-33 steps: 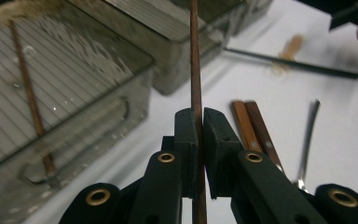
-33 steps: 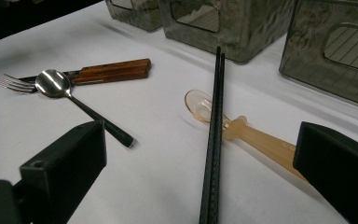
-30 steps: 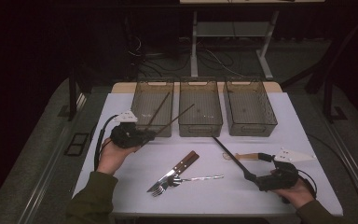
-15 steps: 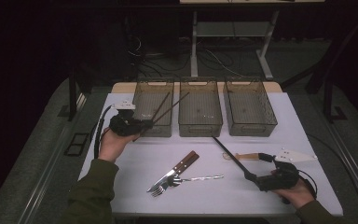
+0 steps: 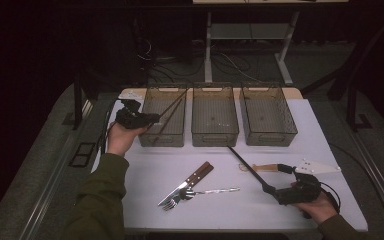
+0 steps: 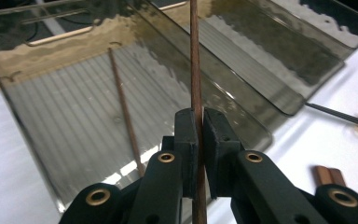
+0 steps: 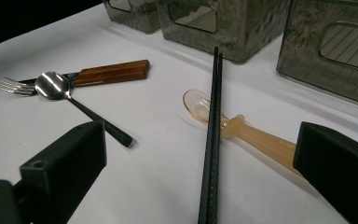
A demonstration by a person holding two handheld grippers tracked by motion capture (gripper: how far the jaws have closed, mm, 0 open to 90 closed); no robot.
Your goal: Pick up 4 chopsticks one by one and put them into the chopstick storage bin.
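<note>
A white table (image 5: 145,170) is seen carrying three smoked transparent plastic bins in a row; the leftmost bin (image 5: 152,136) lies directly ahead of and beneath the left hand-held gripper (image 6: 199,140), and a thin brown wooden chopstick (image 6: 123,112) is already seen lying on its ribbed floor. The middle bin (image 5: 215,137) and right bin (image 5: 268,135) stand farther off to that gripper's right.

A second thin brown wooden chopstick (image 6: 196,65) is clamped between the jaws of the left hand-held gripper, which are nearly closed upon it. Its long axis runs straight out along the jaws, over the near wall of the leftmost bin and above its interior, roughly in line with the chopstick lying inside. The coming move is judged to turn on that alignment: the stick would have to be lowered and let go along the bin's length.

The right hand-held gripper (image 7: 200,182) is held well apart from the bins, its jaws spread wide and nothing pressed by them. Between them, on the table, a pair of black chopsticks (image 7: 213,121) is seen pointing away, crossing a translucent amber plastic spoon (image 7: 242,130). To its left lie a metal spoon (image 7: 53,86), a fork (image 7: 14,86) and a wooden-handled knife (image 7: 112,72).
</note>
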